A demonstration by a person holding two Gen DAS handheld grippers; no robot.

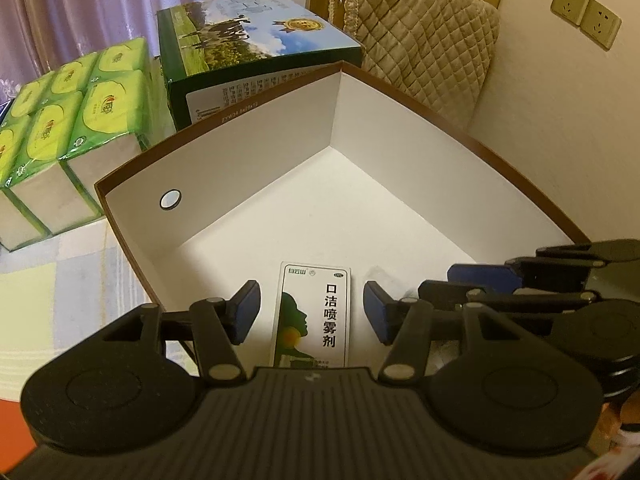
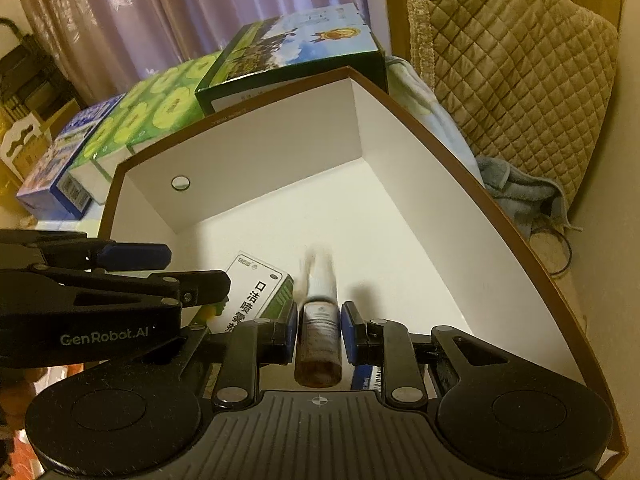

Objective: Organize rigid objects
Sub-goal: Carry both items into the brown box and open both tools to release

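An open brown carton with white inner walls [image 1: 260,152] [image 2: 260,160] fills both views. On its floor lies a flat white and green spray package [image 1: 314,316] [image 2: 260,292]. My left gripper [image 1: 311,314] straddles that package, and a gap shows between each blue pad and the package's sides, so it is open. It reaches in from the left in the right wrist view [image 2: 198,267]. My right gripper [image 2: 320,328] is shut on a small brown bottle [image 2: 318,344] with a white cap, held low inside the carton just right of the package. The right gripper's fingers [image 1: 436,284] show at the right of the left wrist view.
Behind the carton stand green tissue packs [image 1: 60,120], a green and blue milk case [image 1: 248,40] and a blue box [image 2: 60,168]. A quilted beige cover [image 1: 420,32], a blue towel [image 2: 516,196] and a cable [image 2: 560,248] lie to the right by the wall sockets [image 1: 584,16].
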